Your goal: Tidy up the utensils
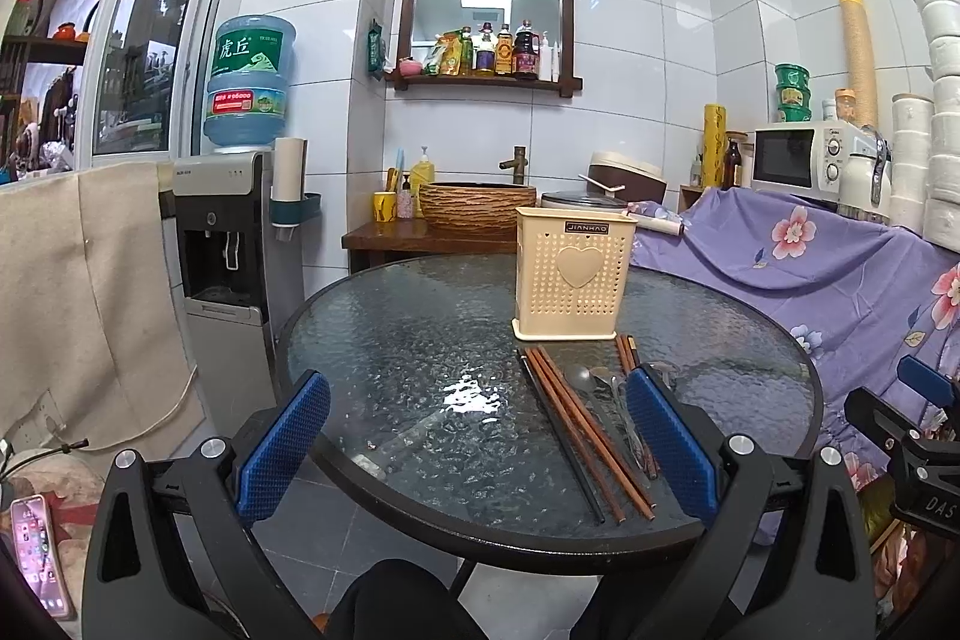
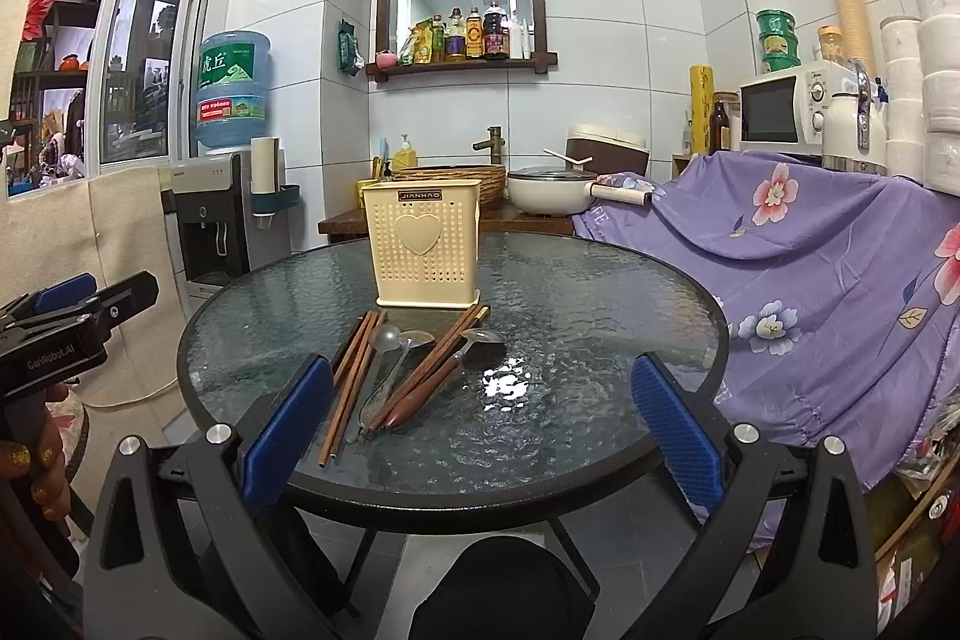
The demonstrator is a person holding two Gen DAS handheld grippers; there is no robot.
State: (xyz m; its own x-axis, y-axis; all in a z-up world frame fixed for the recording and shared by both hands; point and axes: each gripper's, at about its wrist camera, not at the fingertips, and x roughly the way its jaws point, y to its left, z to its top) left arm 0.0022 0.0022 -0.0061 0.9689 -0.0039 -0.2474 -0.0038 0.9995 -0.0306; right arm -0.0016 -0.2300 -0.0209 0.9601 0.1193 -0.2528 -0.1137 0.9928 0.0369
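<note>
Textured glass is forming the top of the round table [image 2: 570,292], over whose near edge both tools are being held. Going from left to right in the right wrist view, the left gripper [image 2: 78,304] is being carried at the far left, off the table's rim, gripped by a hand [image 2: 36,454] below it. In its own view the left gripper [image 1: 480,448] is being held with its jaws spread wide and nothing between the blue pads [image 1: 282,445]; the utensils are lying just inside and partly behind its right finger.

Next, ahead of the right gripper's left finger, a bundle of brown chopsticks [image 2: 351,376] is lying lengthwise, pointing towards the holder. Just right of it, metal spoons [image 2: 387,346] are resting with their bowls away from the tool, and more chopsticks and a brown-handled utensil [image 2: 432,376] are lying slanted across them, all touching in one loose pile. Beyond the pile, further from the tool, the cream perforated utensil holder [image 2: 426,244] is standing upright with a heart on its front, the far chopstick tips reaching its base.

The right gripper [image 2: 480,436] is being held released, jaws wide apart, gripping nothing, the pile lying ahead and towards its left finger. Off to its right, purple floral cloth [image 2: 810,250] is draped beside the table.
</note>
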